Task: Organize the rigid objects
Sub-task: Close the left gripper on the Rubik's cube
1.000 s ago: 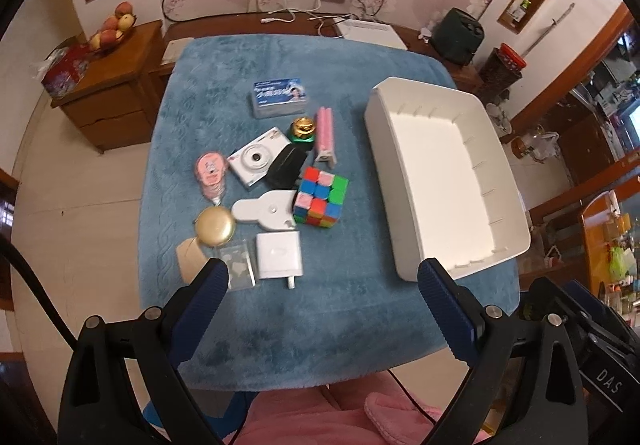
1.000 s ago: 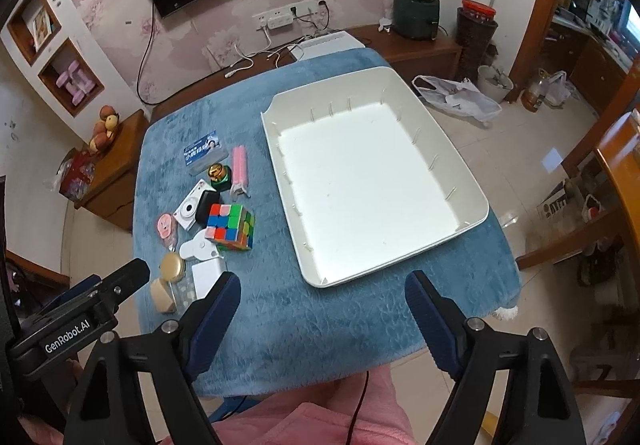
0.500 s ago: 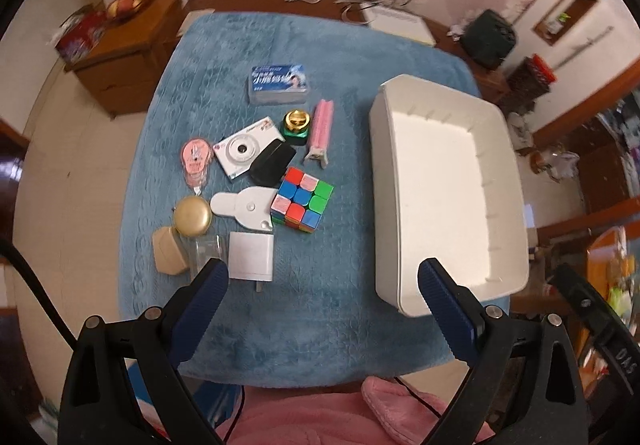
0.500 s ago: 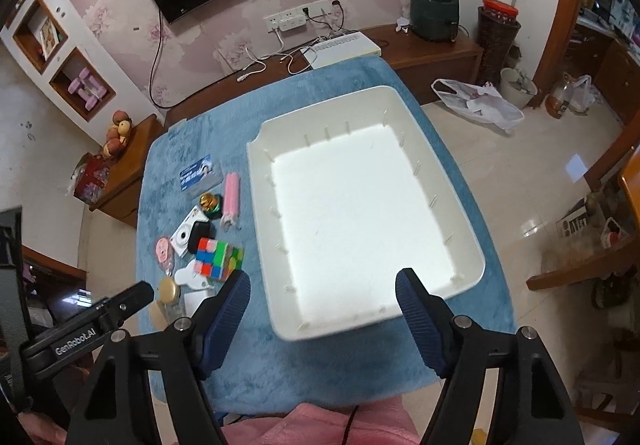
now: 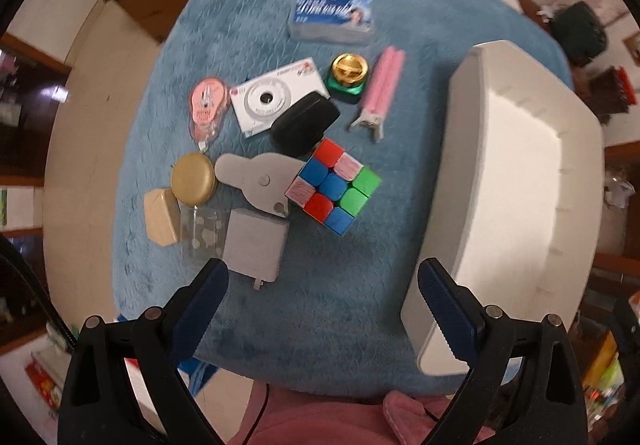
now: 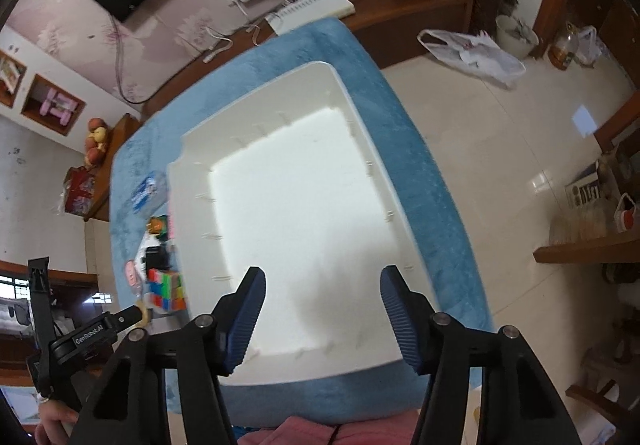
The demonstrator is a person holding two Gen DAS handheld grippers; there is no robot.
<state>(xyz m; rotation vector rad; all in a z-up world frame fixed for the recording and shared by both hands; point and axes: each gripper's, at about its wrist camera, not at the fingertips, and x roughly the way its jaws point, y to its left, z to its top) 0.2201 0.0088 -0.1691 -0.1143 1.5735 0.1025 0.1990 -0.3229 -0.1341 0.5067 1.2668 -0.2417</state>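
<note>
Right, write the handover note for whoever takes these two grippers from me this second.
Left gripper: open, empty, above the near edge of the blue plush cloth, fingers in front of the flat white charger block.
Right gripper: open, empty, over the near end of the large white plastic tray.
Things: all lie on the cloth left of the tray, in a loose cluster: multicoloured puzzle cube, white toy camera, black oval case, pink clip, blue-labelled box, gold round tin.
Done: nothing is in the tray.
Left: move every item into the tray.
</note>
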